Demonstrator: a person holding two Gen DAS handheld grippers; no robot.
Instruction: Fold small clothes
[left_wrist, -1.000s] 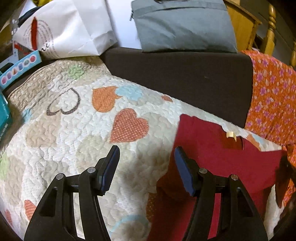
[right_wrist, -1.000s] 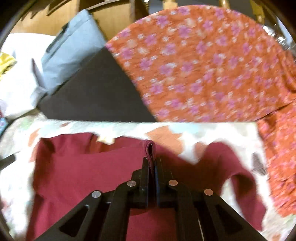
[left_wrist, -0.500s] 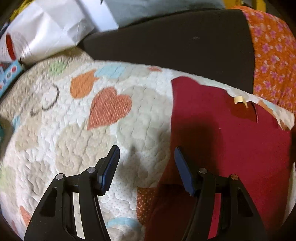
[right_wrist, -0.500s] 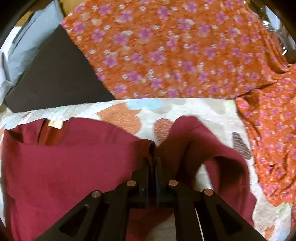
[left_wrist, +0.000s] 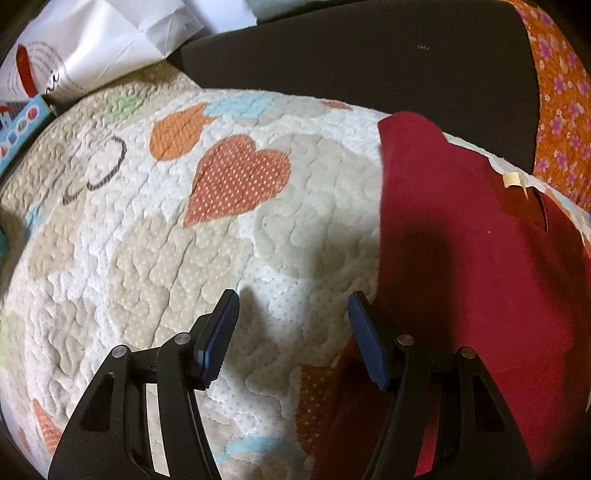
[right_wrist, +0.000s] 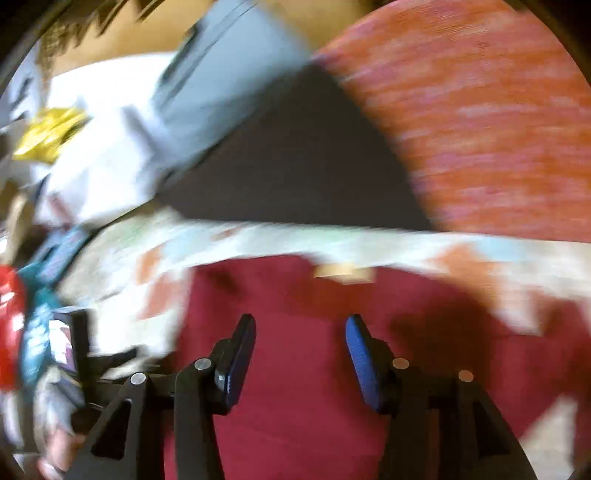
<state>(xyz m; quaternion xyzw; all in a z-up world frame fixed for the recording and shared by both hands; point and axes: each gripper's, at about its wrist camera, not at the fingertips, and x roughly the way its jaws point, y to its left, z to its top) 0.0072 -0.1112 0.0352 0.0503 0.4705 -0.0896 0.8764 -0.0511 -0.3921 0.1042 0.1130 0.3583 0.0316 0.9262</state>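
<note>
My right tool (right_wrist: 301, 350), jaws just opening, hung empty over the limp dark-red cotton garment (left_wrist: 480, 240) on the heart-patterned quilt (left_wrist: 184, 240), while my released left tool (left_wrist: 293, 332) neared its graspable left edge.

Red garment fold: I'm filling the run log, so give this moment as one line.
red garment flat on quilt | right hand-held gripper just opened, nothing held | left hand-held gripper open at garment's edge

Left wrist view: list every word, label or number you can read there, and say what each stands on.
Nothing reads clearly.
White paper bag: small curved print beside a red mark, too small to read.
Blue box: coloured shapes only, no legible words.
Tag on the red garment: no print visible.
</note>
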